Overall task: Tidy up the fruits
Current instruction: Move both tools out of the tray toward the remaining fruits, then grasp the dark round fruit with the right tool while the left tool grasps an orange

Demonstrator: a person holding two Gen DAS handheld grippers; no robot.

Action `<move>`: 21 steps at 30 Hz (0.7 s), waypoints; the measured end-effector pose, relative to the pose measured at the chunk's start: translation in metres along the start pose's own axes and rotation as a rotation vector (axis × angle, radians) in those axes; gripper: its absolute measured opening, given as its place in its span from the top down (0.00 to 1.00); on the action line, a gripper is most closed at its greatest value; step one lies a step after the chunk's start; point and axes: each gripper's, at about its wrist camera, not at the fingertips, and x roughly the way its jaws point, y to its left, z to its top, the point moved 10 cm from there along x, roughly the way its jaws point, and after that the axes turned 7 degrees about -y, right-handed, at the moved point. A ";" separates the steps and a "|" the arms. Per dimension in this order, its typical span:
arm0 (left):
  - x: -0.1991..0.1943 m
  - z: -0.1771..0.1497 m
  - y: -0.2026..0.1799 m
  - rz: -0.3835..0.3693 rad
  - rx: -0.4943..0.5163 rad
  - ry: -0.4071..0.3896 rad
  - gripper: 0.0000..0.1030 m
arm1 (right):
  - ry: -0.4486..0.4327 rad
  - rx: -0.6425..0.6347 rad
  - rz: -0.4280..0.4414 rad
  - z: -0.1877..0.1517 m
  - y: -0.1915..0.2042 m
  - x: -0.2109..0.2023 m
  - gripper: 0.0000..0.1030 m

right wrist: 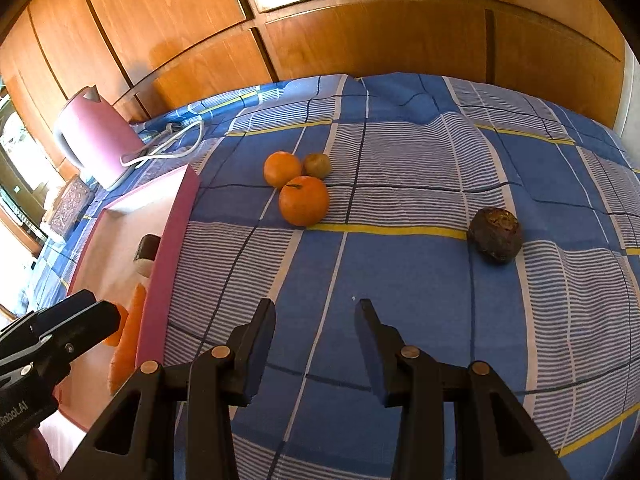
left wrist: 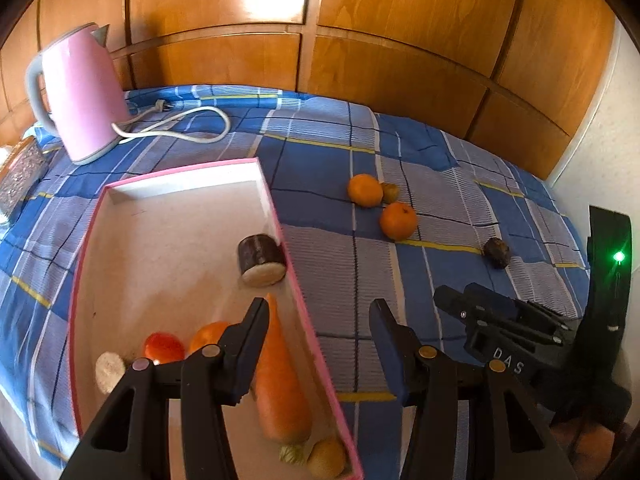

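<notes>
A pink-rimmed tray (left wrist: 276, 204) lies on the blue checked cloth; it shows at the left in the right wrist view (right wrist: 168, 256). In it are a carrot (left wrist: 280, 380), an eggplant piece (left wrist: 262, 260), a tomato (left wrist: 164, 347) and an orange (left wrist: 208, 334). On the cloth to its right lie two oranges (right wrist: 304, 200) (right wrist: 282, 168), a small brownish fruit (right wrist: 317, 165) and a dark round fruit (right wrist: 495, 235). My left gripper (left wrist: 320, 312) is open and empty over the tray's right rim. My right gripper (right wrist: 316, 312) is open and empty above bare cloth, short of the oranges.
A pink kettle (left wrist: 80, 96) with a white cord (left wrist: 180, 124) stands behind the tray. A patterned box (left wrist: 20, 176) sits at the far left. Wooden panels (left wrist: 360, 40) close off the back. A small onion-like bulb (left wrist: 326, 458) lies at the tray's near corner.
</notes>
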 end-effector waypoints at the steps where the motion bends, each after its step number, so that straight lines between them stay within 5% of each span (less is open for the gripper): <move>1: 0.004 0.003 -0.003 -0.003 0.005 0.000 0.49 | 0.000 0.004 -0.002 0.001 -0.002 0.001 0.59; 12: 0.043 0.026 -0.037 -0.068 0.046 0.029 0.49 | -0.057 0.037 -0.093 0.019 -0.047 -0.010 0.59; 15: 0.053 0.029 -0.047 -0.090 0.051 0.037 0.39 | -0.086 0.062 -0.131 0.025 -0.067 -0.016 0.59; 21: 0.074 0.032 -0.057 -0.095 0.062 0.059 0.39 | -0.078 0.093 -0.180 0.024 -0.098 -0.013 0.59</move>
